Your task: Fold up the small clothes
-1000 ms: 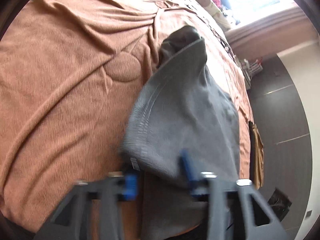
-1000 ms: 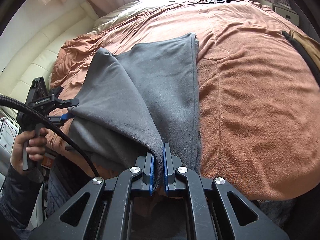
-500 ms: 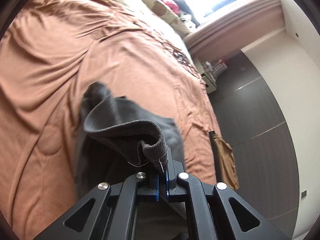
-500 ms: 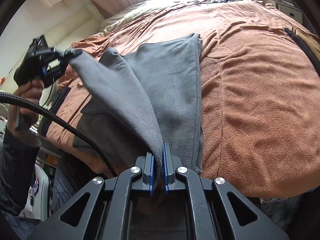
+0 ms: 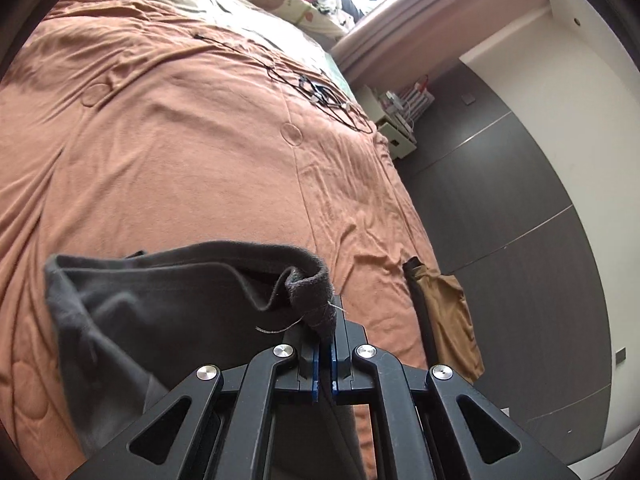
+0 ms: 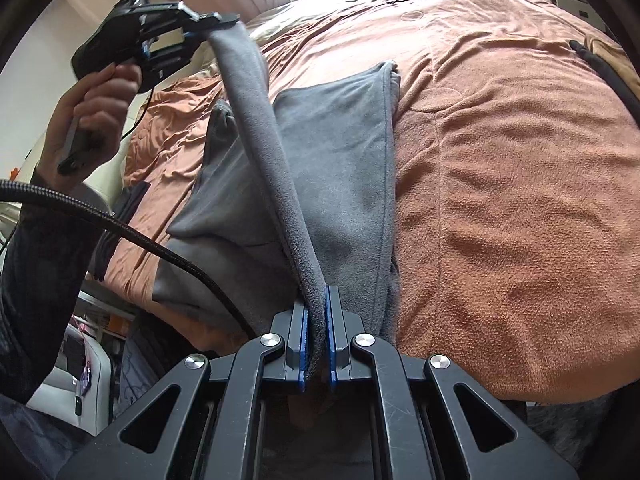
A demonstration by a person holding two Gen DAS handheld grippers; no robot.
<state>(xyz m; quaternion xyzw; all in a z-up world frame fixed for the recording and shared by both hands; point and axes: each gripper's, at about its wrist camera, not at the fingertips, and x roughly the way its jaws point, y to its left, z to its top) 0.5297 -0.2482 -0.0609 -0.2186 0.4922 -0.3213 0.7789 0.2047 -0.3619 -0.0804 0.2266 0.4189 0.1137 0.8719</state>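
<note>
Since half a second ago: left hand-held gripper (image 6: 208, 20) has gone higher and further off, drawing the edge of the grey fleece garment (image 6: 340, 152) up into a taut ridge. Right hand-held gripper (image 6: 316, 344) has not shifted; fabric in front of it unchanged.

Left hand-held gripper (image 5: 326, 354): jaws together, clamped on a bunched corner of the garment. A loose thread hangs from that corner. Fabric sags away to the left of it and below.

Right hand-held gripper: jaws pressed together on the same edge, which runs from them straight up and away to the left one. Person's hand (image 6: 100, 100) grips the left tool's handle; black braided cable (image 6: 160, 248) crosses low on the left side.

Garment location: lower layer lies flat on the rust-orange quilted bedspread (image 6: 520, 200), just ahead of the right hand-held gripper; lifted layer stretched in air between the two tools. Near part hangs off the bed's edge.

Step, as judged: carrying the raised edge over to lay a fold. Fold not yet set down.

Risks:
- Left hold is on a small bunch only; more tension could pull the corner free and drop the flap crooked.
- Uneven travel of the two tools would skew the crease.
- Pulling could drag the bottom layer off the bed's edge.
- Cable may snag hanging cloth.
</note>
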